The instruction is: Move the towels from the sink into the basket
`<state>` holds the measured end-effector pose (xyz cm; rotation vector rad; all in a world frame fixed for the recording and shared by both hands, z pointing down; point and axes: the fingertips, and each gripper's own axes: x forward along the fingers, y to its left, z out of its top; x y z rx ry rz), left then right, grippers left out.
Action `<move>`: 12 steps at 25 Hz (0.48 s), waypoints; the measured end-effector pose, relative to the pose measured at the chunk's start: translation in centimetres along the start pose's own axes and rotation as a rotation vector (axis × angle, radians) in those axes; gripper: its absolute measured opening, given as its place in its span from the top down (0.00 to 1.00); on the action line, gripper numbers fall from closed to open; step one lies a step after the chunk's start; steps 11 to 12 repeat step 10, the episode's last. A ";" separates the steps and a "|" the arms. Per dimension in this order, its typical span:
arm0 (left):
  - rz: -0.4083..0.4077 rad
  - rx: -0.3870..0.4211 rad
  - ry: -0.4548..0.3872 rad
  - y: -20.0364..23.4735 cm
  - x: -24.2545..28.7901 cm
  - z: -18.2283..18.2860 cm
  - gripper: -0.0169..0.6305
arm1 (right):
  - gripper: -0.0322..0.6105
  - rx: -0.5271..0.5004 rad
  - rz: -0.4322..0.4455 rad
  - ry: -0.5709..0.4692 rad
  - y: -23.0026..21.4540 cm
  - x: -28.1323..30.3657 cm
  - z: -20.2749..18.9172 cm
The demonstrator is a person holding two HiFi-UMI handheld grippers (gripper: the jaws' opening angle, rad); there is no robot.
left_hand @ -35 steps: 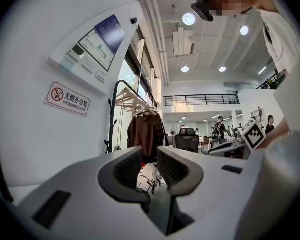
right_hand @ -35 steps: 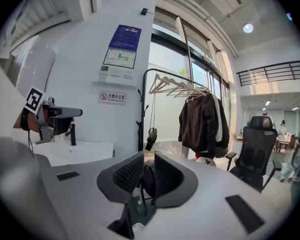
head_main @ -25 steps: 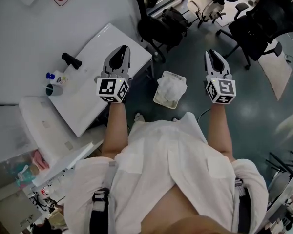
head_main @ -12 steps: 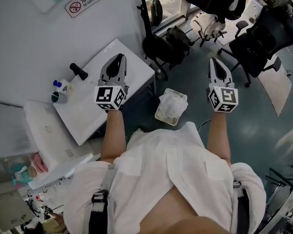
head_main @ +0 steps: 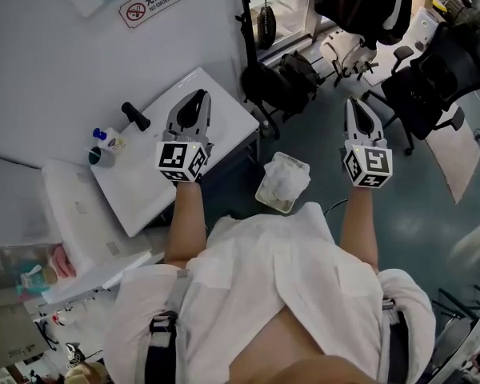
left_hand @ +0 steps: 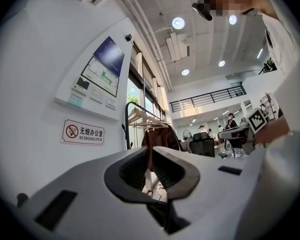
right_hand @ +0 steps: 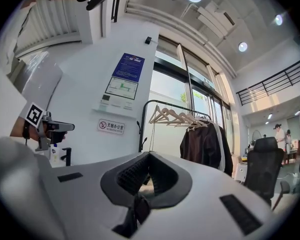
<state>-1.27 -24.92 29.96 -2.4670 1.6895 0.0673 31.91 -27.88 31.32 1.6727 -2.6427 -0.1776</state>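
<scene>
A pale basket (head_main: 265, 196) stands on the floor between my arms, with white towels (head_main: 285, 174) lying in it. The white sink unit (head_main: 148, 184) with a black tap (head_main: 135, 116) is at the left. My left gripper (head_main: 198, 94) hovers over the sink unit's right part, shut and empty; in the left gripper view (left_hand: 149, 148) its jaws meet with nothing between them. My right gripper (head_main: 352, 102) is held over the floor to the right of the basket, also shut and empty (right_hand: 148, 154). Both point level, away from me.
Small bottles and a cup (head_main: 104, 146) stand at the sink unit's left edge. A coat rack with dark garments (head_main: 358, 2) and black office chairs (head_main: 437, 70) stand beyond the basket. A white wall with a no-smoking sign (head_main: 154, 1) lies behind the sink.
Both grippers have risen a little, side by side and empty. The basket and sink unit have not moved.
</scene>
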 end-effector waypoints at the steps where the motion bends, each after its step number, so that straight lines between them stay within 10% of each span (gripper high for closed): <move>1: 0.001 0.002 0.002 0.1 0.0 0.0 0.92 | 0.91 0.000 0.004 0.000 0.1 0.1 0.0; 12: -0.004 0.005 0.007 0.1 -0.2 0.1 0.92 | 0.91 -0.015 0.022 0.014 0.6 0.3 0.1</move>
